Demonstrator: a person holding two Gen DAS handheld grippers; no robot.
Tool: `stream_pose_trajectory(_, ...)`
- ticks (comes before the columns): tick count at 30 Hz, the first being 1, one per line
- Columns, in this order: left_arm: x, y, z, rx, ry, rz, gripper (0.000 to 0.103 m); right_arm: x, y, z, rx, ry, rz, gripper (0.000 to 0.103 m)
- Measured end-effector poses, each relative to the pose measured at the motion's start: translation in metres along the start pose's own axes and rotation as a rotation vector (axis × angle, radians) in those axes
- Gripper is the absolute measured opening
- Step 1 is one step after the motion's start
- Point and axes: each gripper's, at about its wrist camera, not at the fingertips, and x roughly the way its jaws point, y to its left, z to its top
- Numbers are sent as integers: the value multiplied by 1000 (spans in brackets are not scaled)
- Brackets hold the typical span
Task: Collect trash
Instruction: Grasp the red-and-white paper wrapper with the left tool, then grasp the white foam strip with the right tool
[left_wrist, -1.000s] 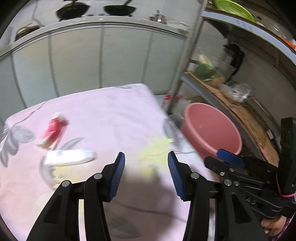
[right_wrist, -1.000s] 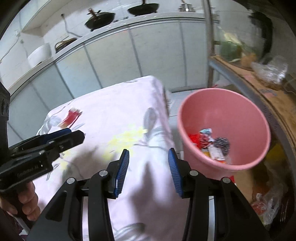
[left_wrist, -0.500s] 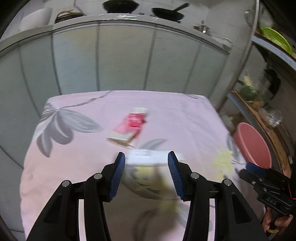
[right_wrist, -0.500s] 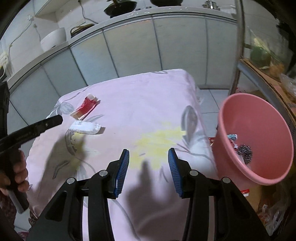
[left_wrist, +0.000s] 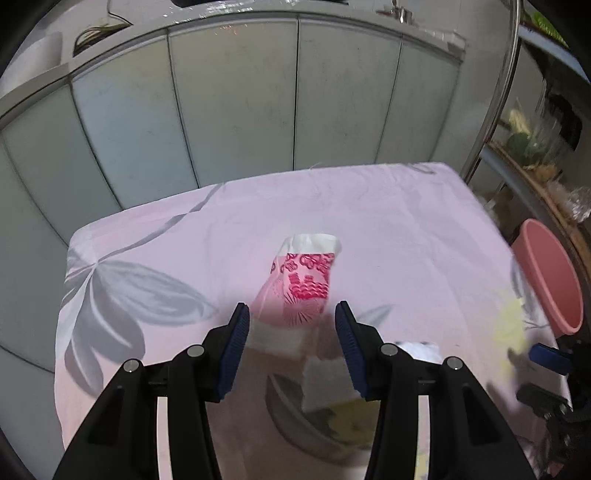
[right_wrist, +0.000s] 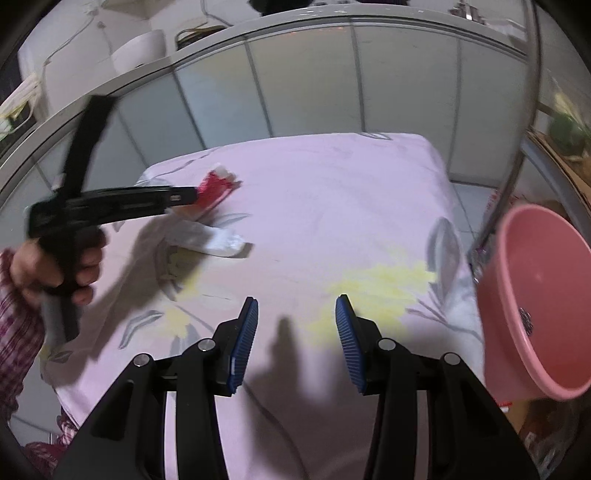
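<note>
Pink-and-white wrapper (left_wrist: 301, 286) (red print) lies flat before left claw (left_wrist: 291, 345).

Dim indoor light; soft shadows on the cloth (right_wrist: 332, 192); motion blur; fisheye bending, dark corners

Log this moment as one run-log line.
left gripper: open, lined up on red wrapper | right gripper: open, empty | white wrapper: on cloth | pink bucket: right of table

Pink-red patterned wrapper (left_wrist: 303, 284); white wrapper (right_wrist: 221, 240); pink bucket (right_wrist: 543, 299); pale-pink cloth (left_wrist: 369, 221), grey-leaf, yellow print.
</note>
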Motion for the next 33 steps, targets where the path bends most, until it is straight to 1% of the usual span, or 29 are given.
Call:
stream_pose_trajectory(3, 11, 1, 1, 16, 25, 5, 47, 7, 11, 6, -41, 10, 40, 44)
stream_pose_trajectory(7, 14, 10, -5, 1, 8, -15, 46, 15, 24, 14, -92, 19, 72, 44)
stream_pose_trajectory(8, 13, 14, -7, -9, -5, -24, 41, 17, 27, 17, -102, 22, 75, 44)
stream_pose_trajectory(10, 9, 19, -10, -26, -25, -34, 36, 22, 33, 21, -122, 28, 87, 44)
stream_pose_trajectory(12, 2, 21, -12, -31, -61, -31, 14, 25, 38, 25, -138, 31, 98, 44)
stream_pose_trajectory(18, -19, 32, -20, -78, -107, -44, 10, 45, 55, 38, -222, 72, 116, 44)
stream_pose_trajectory(20, -27, 38, -25, -101, -117, -54, 10, 54, 61, 44, -271, 92, 104, 44)
stream_pose_trajectory(23, -40, 45, -34, -124, -126, -69, 10, 64, 64, 52, -311, 119, 100, 45)
stream_pose_trajectory(24, -42, 46, -35, -129, -127, -72, 10, 68, 66, 55, -328, 124, 101, 48)
stream_pose_trajectory(25, -46, 48, -38, -136, -130, -75, 10, 71, 68, 58, -344, 124, 101, 53)
stream_pose_trajectory(26, -48, 51, -40, -141, -131, -76, 10, 74, 69, 60, -354, 127, 102, 55)
stream_pose_trajectory(33, -57, 67, -60, -224, -126, -86, 10, 92, 80, 65, -422, 168, 112, 56)
